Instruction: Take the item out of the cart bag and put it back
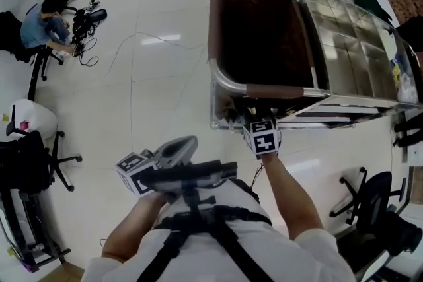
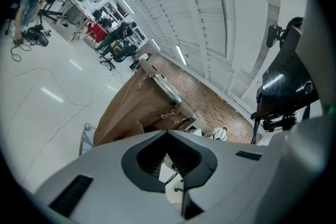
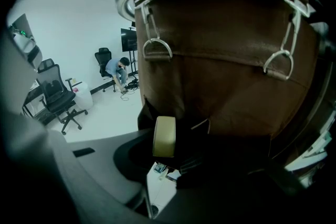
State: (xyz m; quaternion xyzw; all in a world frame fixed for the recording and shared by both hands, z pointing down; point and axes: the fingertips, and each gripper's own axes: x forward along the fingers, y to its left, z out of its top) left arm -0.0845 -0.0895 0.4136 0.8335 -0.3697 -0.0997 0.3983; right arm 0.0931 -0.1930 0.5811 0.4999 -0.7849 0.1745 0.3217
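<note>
The cart bag [image 1: 261, 30] is dark brown and hangs open-topped in the cart's metal frame [image 1: 225, 79]. My right gripper [image 1: 253, 112] is low against the near side of the cart, below the bag's rim. In the right gripper view it [image 3: 173, 140] is shut on a beige tape roll [image 3: 164, 136], held edge-on just in front of the bag's brown outer wall [image 3: 220, 60]. My left gripper [image 1: 188, 147] stays close to my body, left of the cart, with its jaws together and nothing in them. From it [image 2: 169, 136] the bag [image 2: 139, 107] shows at a distance.
A wire basket section [image 1: 350, 30] adjoins the bag on the right. Office chairs stand at the left [image 1: 39, 155] and lower right [image 1: 377, 201]. A person [image 1: 46, 26] crouches at the far left beside gear, and cables [image 1: 132, 43] trail over the white floor.
</note>
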